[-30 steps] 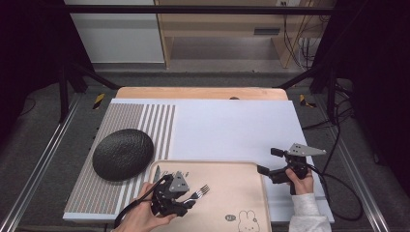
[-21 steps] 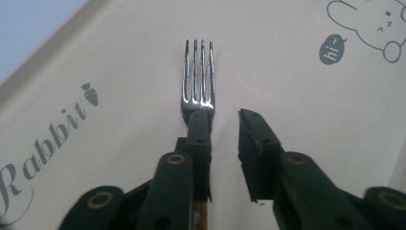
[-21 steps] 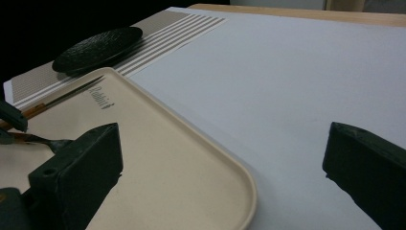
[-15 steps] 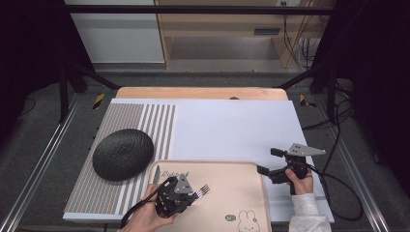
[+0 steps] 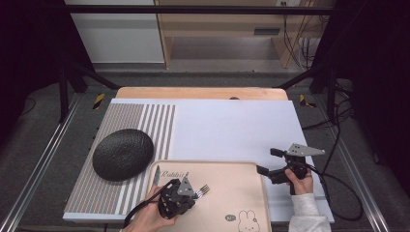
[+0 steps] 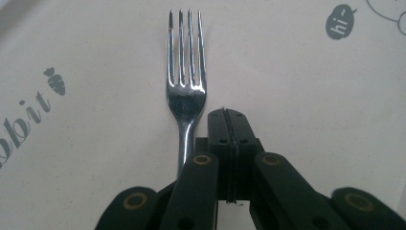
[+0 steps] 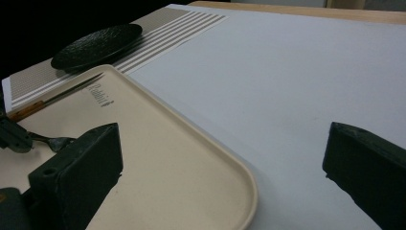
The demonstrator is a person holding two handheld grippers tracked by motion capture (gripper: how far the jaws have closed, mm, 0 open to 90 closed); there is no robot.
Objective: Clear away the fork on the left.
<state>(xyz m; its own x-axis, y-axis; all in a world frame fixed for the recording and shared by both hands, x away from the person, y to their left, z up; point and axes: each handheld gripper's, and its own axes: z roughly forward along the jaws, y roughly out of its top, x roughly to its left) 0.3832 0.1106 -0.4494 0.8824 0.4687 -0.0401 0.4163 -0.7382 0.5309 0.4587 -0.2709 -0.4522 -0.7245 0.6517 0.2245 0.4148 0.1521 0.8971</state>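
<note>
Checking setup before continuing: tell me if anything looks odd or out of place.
Nothing spilled or damaged. The left hand-held gripper has shut beside the fork on the tray, not on it; the jaws meet empty.

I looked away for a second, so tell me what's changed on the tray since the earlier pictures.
Hardly anything. The left gripper has stayed low over the tray, shifting only slightly, its fingers shut beside the fork rather than around it. The fork, the knife, the dark plate and the right gripper, open at the tray's right edge, are where they were.
</note>
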